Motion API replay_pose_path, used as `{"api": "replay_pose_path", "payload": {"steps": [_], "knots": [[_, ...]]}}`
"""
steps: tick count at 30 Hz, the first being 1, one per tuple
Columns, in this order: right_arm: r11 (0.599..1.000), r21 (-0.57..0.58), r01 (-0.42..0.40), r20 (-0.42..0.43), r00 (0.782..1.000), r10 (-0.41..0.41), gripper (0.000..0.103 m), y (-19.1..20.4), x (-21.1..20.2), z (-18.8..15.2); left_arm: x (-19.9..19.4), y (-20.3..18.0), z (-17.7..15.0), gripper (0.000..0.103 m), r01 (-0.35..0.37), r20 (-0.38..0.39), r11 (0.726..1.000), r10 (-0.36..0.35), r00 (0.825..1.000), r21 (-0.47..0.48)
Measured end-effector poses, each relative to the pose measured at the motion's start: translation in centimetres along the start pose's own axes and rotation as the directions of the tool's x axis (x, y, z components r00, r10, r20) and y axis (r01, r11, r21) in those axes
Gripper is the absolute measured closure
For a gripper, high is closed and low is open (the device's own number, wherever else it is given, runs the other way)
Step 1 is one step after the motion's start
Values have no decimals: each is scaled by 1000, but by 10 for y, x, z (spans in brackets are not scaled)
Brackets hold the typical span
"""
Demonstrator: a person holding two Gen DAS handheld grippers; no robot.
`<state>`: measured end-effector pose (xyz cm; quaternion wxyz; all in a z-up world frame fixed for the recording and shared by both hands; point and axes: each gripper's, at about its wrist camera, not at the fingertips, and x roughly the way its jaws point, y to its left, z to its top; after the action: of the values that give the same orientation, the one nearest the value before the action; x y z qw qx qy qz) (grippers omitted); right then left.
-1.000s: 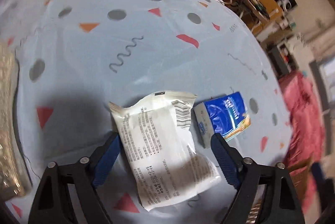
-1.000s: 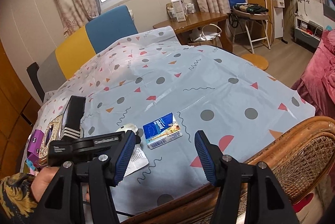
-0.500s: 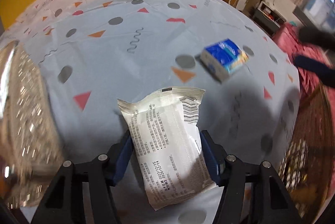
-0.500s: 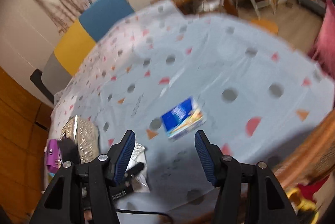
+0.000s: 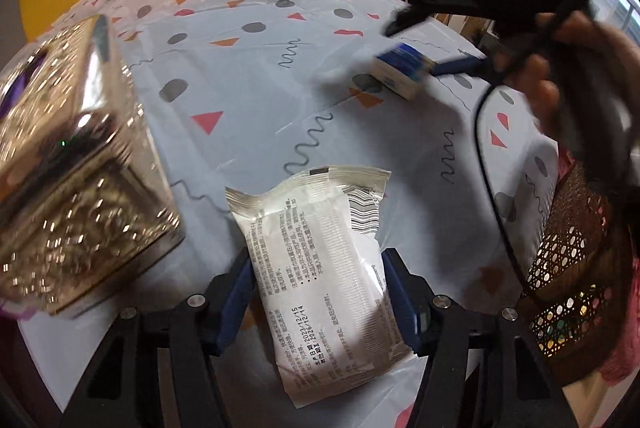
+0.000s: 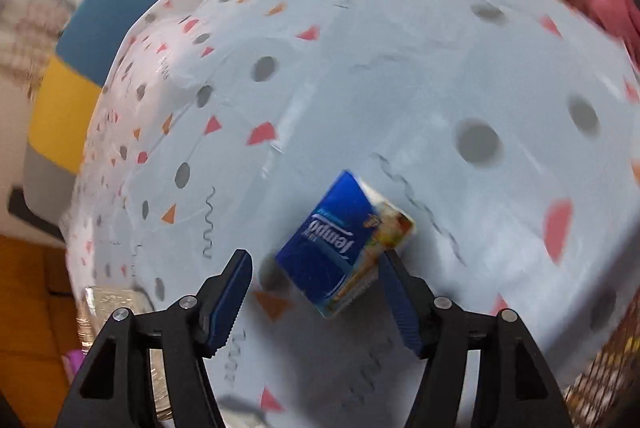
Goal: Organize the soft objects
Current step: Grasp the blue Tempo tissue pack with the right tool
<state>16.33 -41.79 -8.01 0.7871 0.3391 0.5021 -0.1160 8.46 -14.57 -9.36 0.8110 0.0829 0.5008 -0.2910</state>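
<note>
Jaws of the left gripper are clenched on the white wipes packet, now lifted and carried toward the gold box at nine o'clock. Right gripper jaws are opening, now lowered around the blue tissue pack on the worktop, not yet gripped.

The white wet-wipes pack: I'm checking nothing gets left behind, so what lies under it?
Around the white wet-wipes pack only the patterned blue tablecloth shows; what lies directly beneath the pack is covered.
</note>
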Motion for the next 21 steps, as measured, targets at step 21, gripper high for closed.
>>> {"api": "replay_pose_path", "payload": {"steps": [21], "knots": [[998, -28, -51, 28, 998, 52, 36, 25, 7, 28, -1, 5, -11, 39, 12, 44, 998, -9, 999, -65]]}}
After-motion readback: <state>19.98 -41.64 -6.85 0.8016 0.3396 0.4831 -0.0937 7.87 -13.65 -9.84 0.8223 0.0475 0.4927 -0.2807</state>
